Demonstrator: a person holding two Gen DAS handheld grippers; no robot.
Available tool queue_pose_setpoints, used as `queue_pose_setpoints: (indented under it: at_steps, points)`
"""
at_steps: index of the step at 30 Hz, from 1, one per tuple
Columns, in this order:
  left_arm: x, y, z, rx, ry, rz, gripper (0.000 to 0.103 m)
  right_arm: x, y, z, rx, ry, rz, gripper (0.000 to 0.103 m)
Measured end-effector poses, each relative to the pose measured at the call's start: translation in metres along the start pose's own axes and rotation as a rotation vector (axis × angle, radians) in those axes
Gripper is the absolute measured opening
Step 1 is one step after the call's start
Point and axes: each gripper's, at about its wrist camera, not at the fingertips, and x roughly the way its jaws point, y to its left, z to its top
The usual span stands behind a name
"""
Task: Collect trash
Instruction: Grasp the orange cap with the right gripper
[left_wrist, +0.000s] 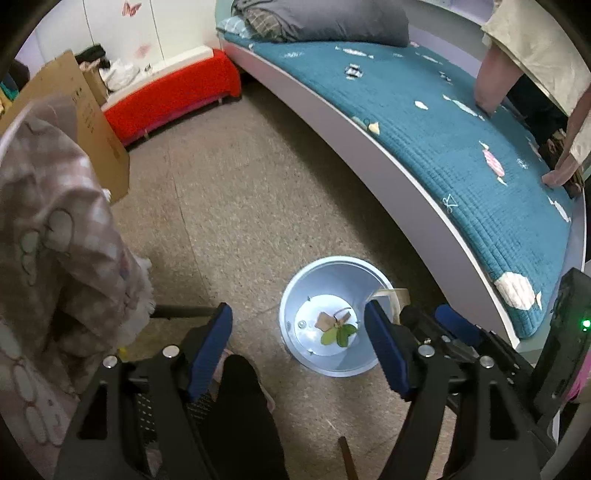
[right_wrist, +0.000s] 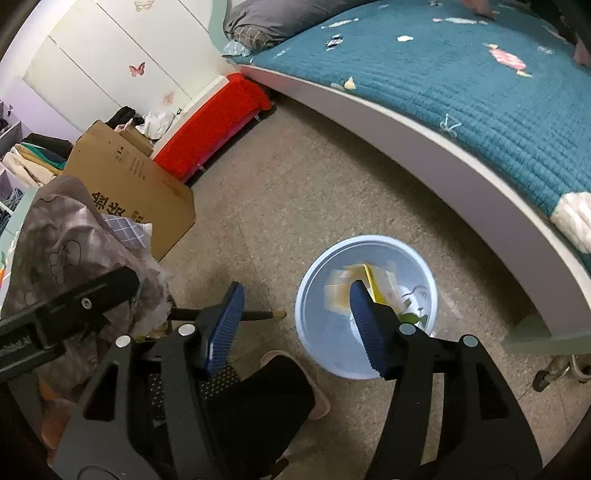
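Both jaws are standing spread, nothing pinched: left hand-held gripper (left_wrist: 299, 345), right hand-held gripper (right_wrist: 295, 326). Pale blue bin (right_wrist: 321, 266) is sitting on bare floor (right_wrist: 295, 184) near the bed edge (right_wrist: 424, 136), yellow carton (right_wrist: 373, 282) blurring inside it. Cardboard box (right_wrist: 133, 181) is crowding far left.

The right tool (right_wrist: 295, 325) points down at a pale blue bin (right_wrist: 321, 332) on the floor (right_wrist: 295, 184), its blue-padded jaws apart with nothing between them. Inside the bin a blurred yellow packet (right_wrist: 373, 280) sits beside pale wrappers (right_wrist: 399, 295) and a green leaf (right_wrist: 410, 317). A bed (right_wrist: 443, 122) with a teal quilt curves along the right. To the left stand a cardboard box (right_wrist: 140, 184), a red bench (right_wrist: 218, 122) and a heap of patterned cloth (right_wrist: 74, 243). A dark trouser leg (right_wrist: 258, 402) and a slipper (right_wrist: 321, 402) show below the bin.
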Motion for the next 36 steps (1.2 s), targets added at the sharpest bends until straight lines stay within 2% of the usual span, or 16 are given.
queue_pose_setpoints:
  at_steps: [5, 10, 13, 17, 20, 22, 24, 27, 31, 36]
  points:
    - [-0.021, 0.0, -0.003, 0.006, -0.033, -0.003, 0.074, -0.018, 0.006, -0.004, 0.015, -0.011, 0.022, 0.06]
    - [-0.054, 0.004, -0.007, -0.001, -0.087, -0.007, 0.074, -0.058, 0.027, -0.004, -0.013, -0.085, 0.053, 0.06]
    - [-0.082, 0.011, -0.011, -0.021, -0.129, -0.045, 0.074, -0.085, 0.047, -0.004, -0.05, -0.144, 0.073, 0.061]
    - [-0.123, 0.019, -0.018, -0.039, -0.207, -0.058, 0.074, -0.117, 0.075, -0.006, -0.105, -0.216, 0.088, 0.062]
    - [-0.151, 0.025, -0.023, -0.048, -0.261, -0.131, 0.077, -0.139, 0.092, -0.009, -0.158, -0.276, 0.056, 0.062]
    - [-0.169, 0.031, -0.028, -0.055, -0.297, -0.152, 0.077, -0.15, 0.102, -0.01, -0.184, -0.304, 0.058, 0.062]
    - [-0.185, 0.04, -0.033, -0.059, -0.339, -0.136, 0.077, -0.157, 0.117, -0.011, -0.22, -0.318, 0.07, 0.062]
    - [-0.199, 0.062, -0.039, -0.084, -0.379, -0.071, 0.077, -0.16, 0.14, -0.013, -0.268, -0.319, 0.109, 0.062]
    - [-0.204, 0.104, -0.047, -0.154, -0.376, -0.001, 0.077, -0.149, 0.177, -0.018, -0.336, -0.293, 0.161, 0.062]
    - [-0.208, 0.163, -0.063, -0.254, -0.369, 0.071, 0.077, -0.119, 0.233, -0.026, -0.466, -0.216, 0.229, 0.062]
